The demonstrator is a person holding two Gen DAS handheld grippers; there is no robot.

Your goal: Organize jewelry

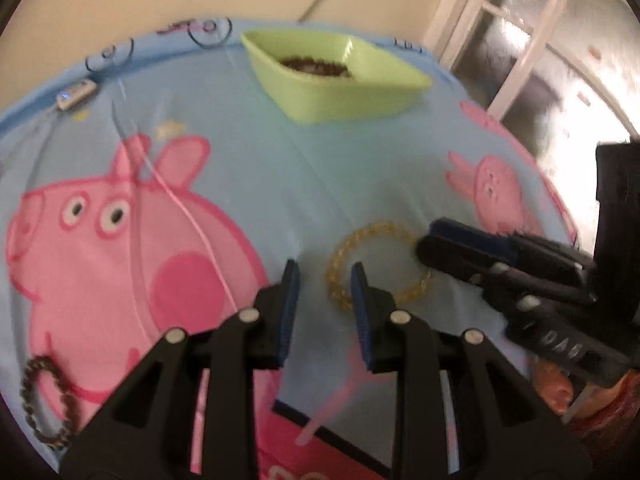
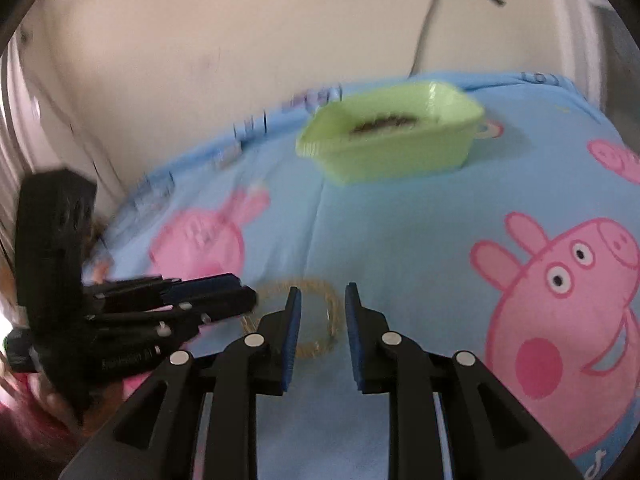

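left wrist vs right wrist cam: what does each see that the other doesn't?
Left wrist only: a dark bead bracelet at the cloth's near-left edge, a small white device with a cable, and a window.

Right wrist only: no extra jewelry, just the left gripper seen side-on.

Both: the yellow bracelet lying ahead of the fingers, the green bin with dark beads inside, and the cartoon-pig cloth.

- Sheet [image 1: 248,168]: light blue, printed with pink cartoon pigs.
- Basket [image 1: 340,92]: lime green.
- Beaded bracelet [image 1: 340,256]: translucent amber-yellow.
- Second bracelet [image 1: 44,404]: dark brown beads.
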